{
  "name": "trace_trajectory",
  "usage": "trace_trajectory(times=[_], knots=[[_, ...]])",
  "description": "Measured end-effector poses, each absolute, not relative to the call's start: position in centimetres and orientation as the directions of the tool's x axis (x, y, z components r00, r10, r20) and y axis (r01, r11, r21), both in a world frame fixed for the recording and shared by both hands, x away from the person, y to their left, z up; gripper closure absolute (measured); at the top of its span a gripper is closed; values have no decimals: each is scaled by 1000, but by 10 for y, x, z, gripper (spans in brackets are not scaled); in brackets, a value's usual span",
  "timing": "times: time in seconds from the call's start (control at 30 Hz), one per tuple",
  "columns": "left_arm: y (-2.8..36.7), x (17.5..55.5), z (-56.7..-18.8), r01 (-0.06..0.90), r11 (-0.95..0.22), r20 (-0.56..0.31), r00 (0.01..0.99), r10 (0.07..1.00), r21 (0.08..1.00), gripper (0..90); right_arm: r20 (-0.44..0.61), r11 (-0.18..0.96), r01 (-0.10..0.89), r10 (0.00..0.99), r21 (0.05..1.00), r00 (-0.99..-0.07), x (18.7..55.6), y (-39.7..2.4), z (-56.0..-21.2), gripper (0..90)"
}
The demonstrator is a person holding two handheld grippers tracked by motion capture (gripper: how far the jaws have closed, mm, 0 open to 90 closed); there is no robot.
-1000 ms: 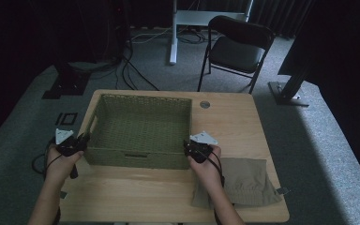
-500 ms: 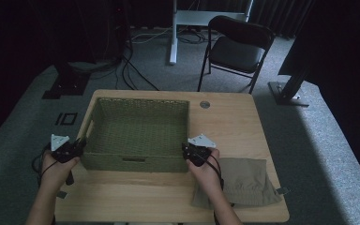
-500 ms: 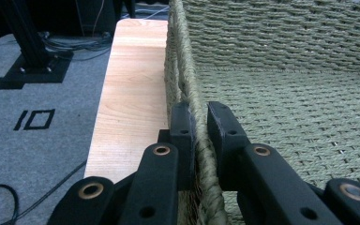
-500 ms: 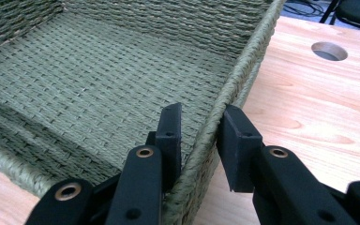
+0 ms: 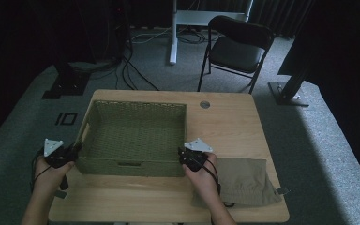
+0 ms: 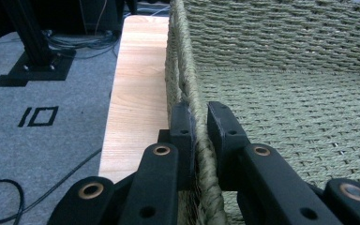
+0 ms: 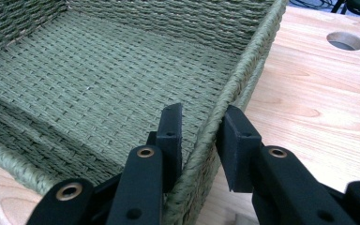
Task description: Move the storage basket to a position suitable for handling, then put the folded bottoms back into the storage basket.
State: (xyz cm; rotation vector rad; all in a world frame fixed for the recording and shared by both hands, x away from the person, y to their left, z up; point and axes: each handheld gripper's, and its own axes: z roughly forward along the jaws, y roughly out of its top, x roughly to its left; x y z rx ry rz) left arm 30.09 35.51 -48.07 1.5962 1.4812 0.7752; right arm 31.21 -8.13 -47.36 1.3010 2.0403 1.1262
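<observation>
Seen from above, 2 forearms enter at 6 o'clock, each hand holding a black gripper at a near corner of a green woven basket [image 5: 133, 136].

At 8 o'clock, the left gripper [image 5: 70, 154] is clamped on the basket's left wall near the front corner. In the left gripper view, its 2 jaws press the braided rim from both sides, 1 inside the basket and 1 outside.

Just right of centre, the right gripper [image 5: 183, 157] sits at the basket's front right corner. In the right gripper view, its jaws straddle the right wall: the inner jaw touches the weave, while the outer jaw seems to stand just off it, so I cannot tell if the grip is firm.

At 5 o'clock, just beside the right hand [image 5: 204, 178], folded khaki cloth [image 5: 243, 180] lies on the wooden table [image 5: 229, 126].

The basket stands on the table's left half, its inside bare.

Beyond the table, at 1 o'clock, a black folding chair [image 5: 236, 47] stands on grey carpet.
</observation>
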Motion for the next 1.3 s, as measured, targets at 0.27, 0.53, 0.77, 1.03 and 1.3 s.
trace_trajectory(times=[0.27, 0.53, 0.77, 1.03, 1.3], knots=[[362, 304, -481, 498, 21, -94, 122, 988, 867, 820, 33, 226, 515, 895, 827, -445, 321, -74, -473, 717], [363, 305, -482, 492, 24, -97, 123, 988, 870, 821, 53, 198, 517, 901, 833, -431, 316, -73, -474, 718], [363, 306, -481, 490, 14, -89, 131, 987, 871, 813, 72, 194, 524, 893, 830, -444, 318, -76, -473, 702], [362, 306, -482, 488, 28, -122, 162, 979, 872, 687, 66, 222, 507, 870, 833, -488, 320, -78, -473, 579], [361, 307, -469, 471, -12, -88, 189, 978, 882, 436, 109, 221, 516, 839, 828, -533, 324, -81, -472, 381]])
